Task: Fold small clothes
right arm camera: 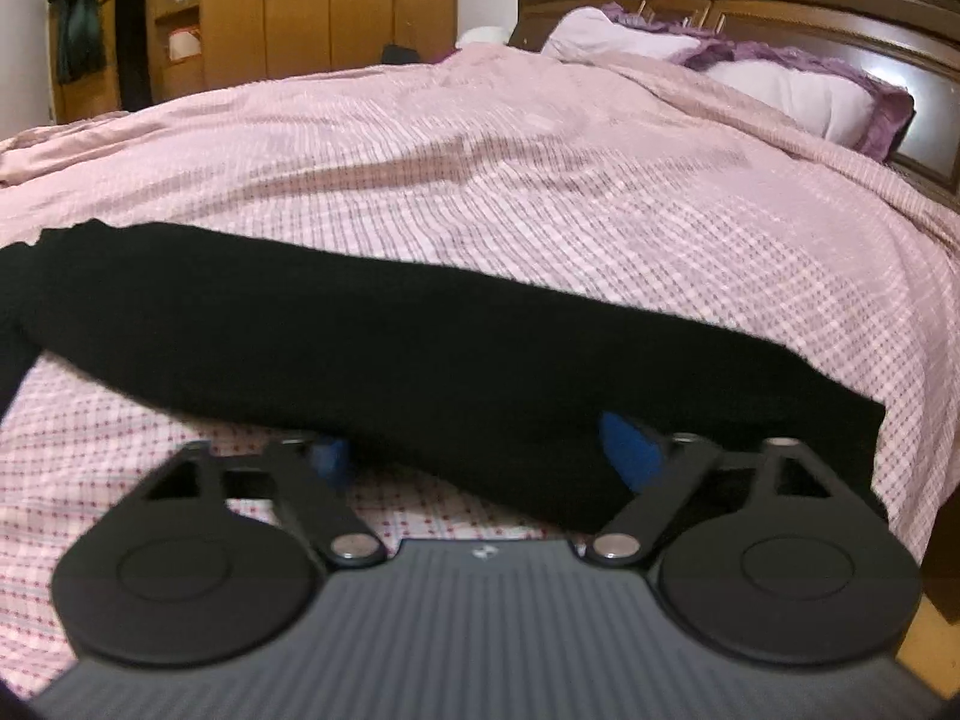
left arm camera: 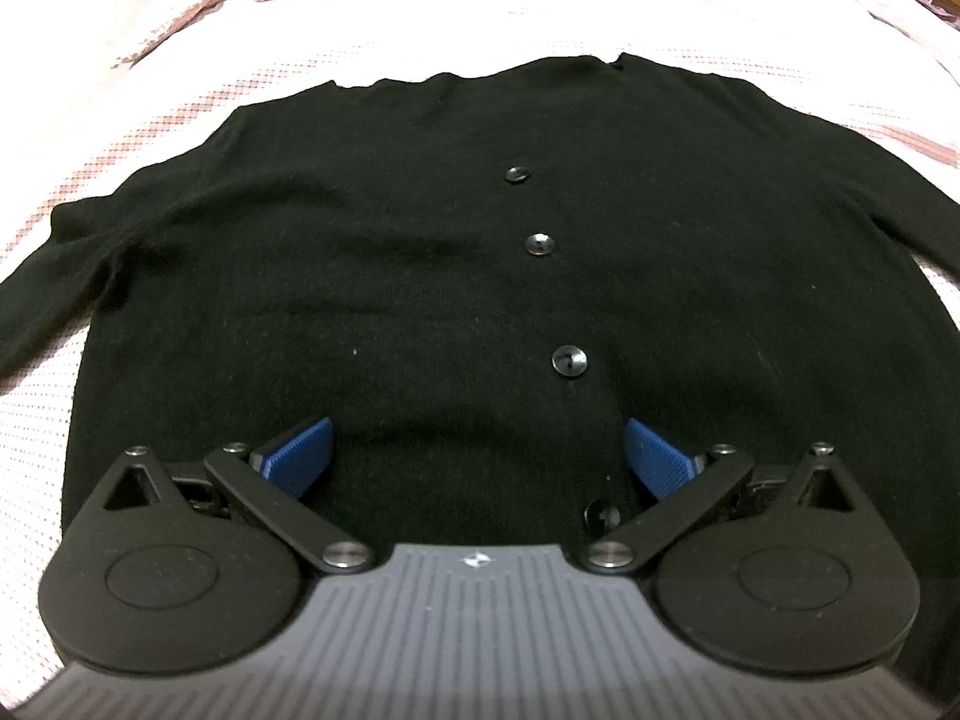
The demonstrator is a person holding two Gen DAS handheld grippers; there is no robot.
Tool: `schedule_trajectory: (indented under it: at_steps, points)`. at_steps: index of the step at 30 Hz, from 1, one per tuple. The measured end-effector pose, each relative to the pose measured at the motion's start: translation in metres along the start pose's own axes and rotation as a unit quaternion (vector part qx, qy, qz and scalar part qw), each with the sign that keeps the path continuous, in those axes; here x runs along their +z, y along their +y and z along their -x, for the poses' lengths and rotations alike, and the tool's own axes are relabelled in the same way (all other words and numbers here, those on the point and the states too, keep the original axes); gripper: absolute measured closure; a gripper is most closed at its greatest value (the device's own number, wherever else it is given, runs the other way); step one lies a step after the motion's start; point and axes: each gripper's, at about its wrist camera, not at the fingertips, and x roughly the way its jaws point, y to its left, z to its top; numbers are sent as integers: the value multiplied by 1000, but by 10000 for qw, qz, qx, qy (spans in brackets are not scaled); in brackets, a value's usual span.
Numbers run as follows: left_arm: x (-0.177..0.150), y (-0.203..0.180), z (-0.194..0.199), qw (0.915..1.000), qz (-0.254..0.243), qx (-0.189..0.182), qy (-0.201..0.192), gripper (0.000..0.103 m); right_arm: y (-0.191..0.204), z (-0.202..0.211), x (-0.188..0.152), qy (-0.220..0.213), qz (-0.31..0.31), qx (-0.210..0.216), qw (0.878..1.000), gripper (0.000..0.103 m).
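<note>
- The black cardigan (left arm camera: 420,276) lies spread flat, buttoned front up, on the checked bedspread (left arm camera: 90,420) near the bed's near edge; its left sleeve (left arm camera: 42,300) trails toward the left edge of the bed.
- The left tongs (left arm camera: 477,456) hang released over the lower front, blue pads (left arm camera: 300,453) wide apart, one button (left arm camera: 569,359) just ahead of them.
- The right tongs (right arm camera: 474,450) are spread open at the right sleeve (right arm camera: 480,372), whose cloth sits between the pads; no pinch yet.
- To fold well, I judge each pair should close on one edge only, lift low, and carry the sleeve across the front without dragging the body.
- Pillows (right arm camera: 798,90) lie well apart at the headboard.
</note>
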Motion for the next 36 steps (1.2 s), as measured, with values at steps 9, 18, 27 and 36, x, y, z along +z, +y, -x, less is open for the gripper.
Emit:
schedule_trajectory:
  at_steps: [9,18,27,36]
  points:
    - [2,2,5,10000,20,-73,-5,0,-1,-1,16,15,-432,-269,9987,82]
    - [9,17,25,9996,113,-134,-233,0,14,14,53,-480,-1018,26,9936,91]
    - [20,40,37,9986,276,-52,-452,0,63,45,87,-910,-1250,837,9844,91]
    - [20,72,38,9971,563,94,-496,0,138,69,120,-1229,-1051,1780,9707,91]
